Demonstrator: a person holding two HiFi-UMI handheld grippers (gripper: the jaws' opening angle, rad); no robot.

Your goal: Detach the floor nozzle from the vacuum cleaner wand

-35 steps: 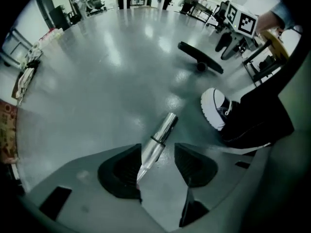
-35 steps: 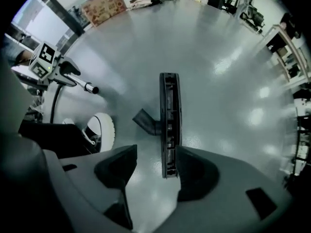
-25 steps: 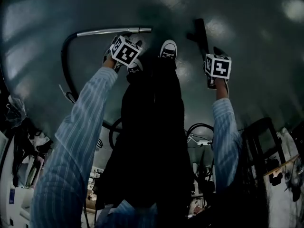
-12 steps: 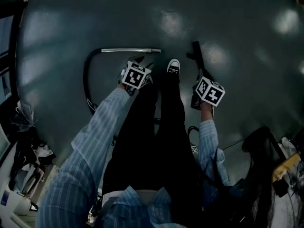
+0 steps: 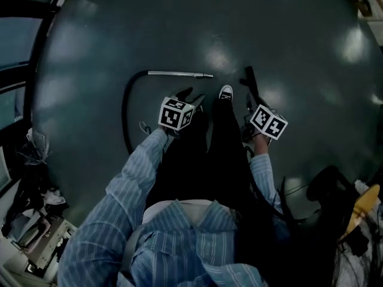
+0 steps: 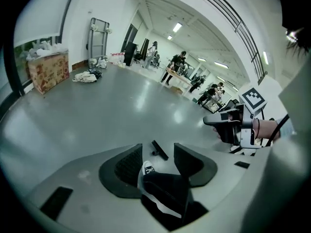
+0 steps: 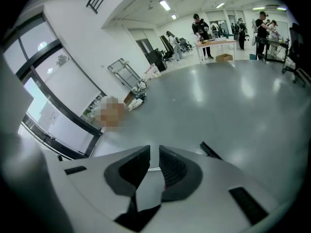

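Note:
The silver wand (image 5: 179,74) lies on the grey floor with its black hose (image 5: 125,112) curving off to the left. The black floor nozzle (image 5: 250,82) lies apart from it, to the right of the person's shoe (image 5: 225,92). My left gripper (image 5: 188,95) hangs above the floor below the wand, jaws open and empty; in its own view (image 6: 155,152) the shoe and the nozzle (image 6: 159,150) show between them. My right gripper (image 5: 248,119) hovers just below the nozzle; its jaws (image 7: 154,152) are closing, nearly together, with nothing between them.
The person's dark trouser legs (image 5: 203,154) stand between the two grippers. Clutter and cables (image 5: 36,232) lie at the lower left, and dark gear with a yellow object (image 5: 359,214) at the lower right. People at tables (image 7: 209,30) stand far across the hall.
Both grippers have risen well off the floor and away from the wand and nozzle, which now look smaller and farther off. The person has straightened up.

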